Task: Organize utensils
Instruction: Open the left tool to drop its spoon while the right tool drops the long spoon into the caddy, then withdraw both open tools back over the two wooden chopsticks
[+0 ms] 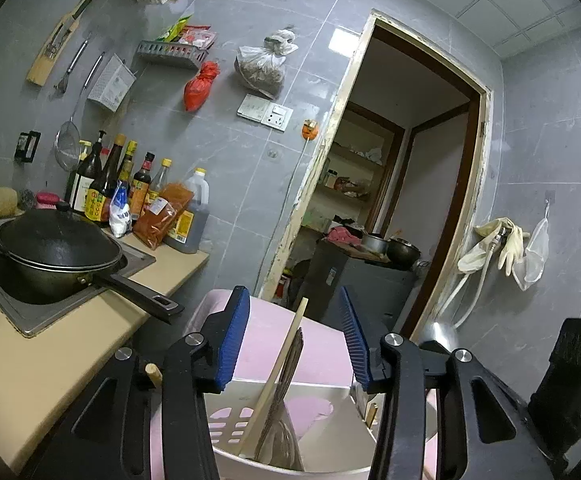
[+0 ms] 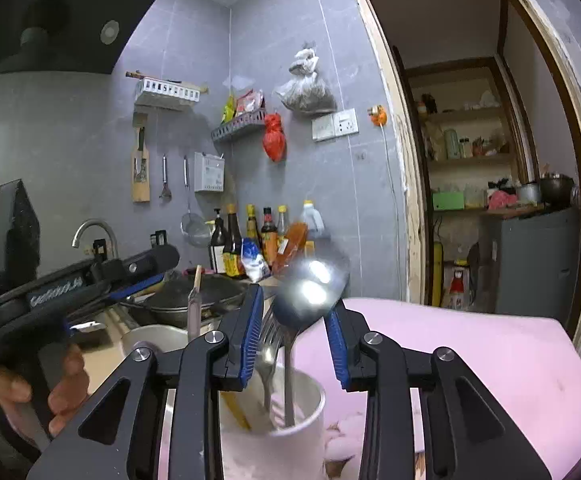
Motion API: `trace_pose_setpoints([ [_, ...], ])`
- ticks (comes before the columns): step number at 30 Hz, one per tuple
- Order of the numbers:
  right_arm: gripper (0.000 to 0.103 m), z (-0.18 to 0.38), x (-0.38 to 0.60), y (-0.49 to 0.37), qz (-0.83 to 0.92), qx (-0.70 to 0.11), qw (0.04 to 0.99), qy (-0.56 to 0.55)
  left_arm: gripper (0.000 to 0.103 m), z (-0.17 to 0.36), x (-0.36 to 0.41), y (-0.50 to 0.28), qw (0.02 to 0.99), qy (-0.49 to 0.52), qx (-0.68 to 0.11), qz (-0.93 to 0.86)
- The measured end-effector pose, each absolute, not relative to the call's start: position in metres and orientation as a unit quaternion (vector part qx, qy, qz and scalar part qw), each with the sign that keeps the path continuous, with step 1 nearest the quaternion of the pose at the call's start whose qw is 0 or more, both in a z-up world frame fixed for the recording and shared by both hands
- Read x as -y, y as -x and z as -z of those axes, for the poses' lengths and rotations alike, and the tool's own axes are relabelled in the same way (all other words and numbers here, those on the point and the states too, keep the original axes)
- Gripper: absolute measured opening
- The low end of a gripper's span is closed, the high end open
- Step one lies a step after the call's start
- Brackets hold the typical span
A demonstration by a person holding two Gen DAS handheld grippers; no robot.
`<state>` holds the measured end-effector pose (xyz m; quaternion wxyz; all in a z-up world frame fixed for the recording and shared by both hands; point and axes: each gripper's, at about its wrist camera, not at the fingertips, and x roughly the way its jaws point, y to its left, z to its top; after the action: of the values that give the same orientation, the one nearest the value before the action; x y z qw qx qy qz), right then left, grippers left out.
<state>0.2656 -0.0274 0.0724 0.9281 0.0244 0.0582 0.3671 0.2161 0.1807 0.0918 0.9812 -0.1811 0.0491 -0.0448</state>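
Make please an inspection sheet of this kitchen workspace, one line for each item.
Surface: pink board under the holders; beige counter.
Job's things: ladle and fork upright in white cup; slotted white holder has sticks.
Clutter: wok, sauce bottles.
Grippers: left gripper open; right gripper open around the ladle handle.
Cables: white cord from wall hook.
Surroundings: open doorway.

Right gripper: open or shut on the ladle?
Open. The right gripper has its blue pads apart, and the ladle stands between them untouched, its handle down in the white utensil cup.
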Motion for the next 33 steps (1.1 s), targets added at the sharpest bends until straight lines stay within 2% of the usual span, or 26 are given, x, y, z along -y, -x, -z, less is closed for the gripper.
trace_pose_setpoints([
  [4, 0.031, -0.077, 0.035, -0.255, -0.371, -0.066, 0.926, -0.018, 0.044, -0.099, -0.176, -0.211, 0.984, 0.165, -0.056, 0.041],
  [5, 0.034, -0.079, 0.037, -0.252, -0.371, -0.064, 0.926, -0.018, 0.045, -0.1, -0.174, -0.209, 0.985, 0.159, -0.057, 0.04],
  [8, 0.052, -0.088, 0.046, -0.241, -0.365, -0.057, 0.929, -0.019, 0.05, -0.105, -0.162, -0.2, 0.988, 0.133, -0.064, 0.038],
  [10, 0.056, -0.093, 0.054, -0.234, -0.359, -0.051, 0.932, -0.02, 0.056, -0.106, -0.153, -0.196, 0.99, 0.118, -0.064, 0.036],
  [12, 0.069, -0.097, 0.063, -0.226, -0.348, -0.043, 0.936, -0.019, 0.065, -0.107, -0.145, -0.191, 0.992, 0.106, -0.062, 0.037],
  [14, 0.077, -0.102, 0.071, -0.219, -0.339, -0.036, 0.94, -0.02, 0.068, -0.109, -0.136, -0.187, 0.992, 0.098, -0.06, 0.045],
  [20, 0.083, -0.109, 0.097, -0.21, -0.314, -0.03, 0.949, -0.024, 0.069, -0.112, -0.125, -0.192, 0.992, 0.093, -0.065, 0.05],
  [23, 0.09, -0.112, 0.109, -0.203, -0.304, -0.018, 0.952, -0.02, 0.07, -0.113, -0.123, -0.187, 0.993, 0.093, -0.058, 0.051],
  [24, 0.095, -0.113, 0.112, -0.2, -0.3, -0.013, 0.954, -0.019, 0.071, -0.114, -0.12, -0.185, 0.993, 0.09, -0.057, 0.052],
  [29, 0.103, -0.115, 0.128, -0.188, -0.285, 0.002, 0.958, -0.011, 0.085, -0.114, -0.103, -0.171, 0.994, 0.077, -0.051, 0.06],
  [33, 0.103, -0.113, 0.143, -0.18, -0.273, 0.004, 0.962, -0.003, 0.091, -0.113, -0.086, -0.16, 0.994, 0.07, -0.056, 0.065],
])
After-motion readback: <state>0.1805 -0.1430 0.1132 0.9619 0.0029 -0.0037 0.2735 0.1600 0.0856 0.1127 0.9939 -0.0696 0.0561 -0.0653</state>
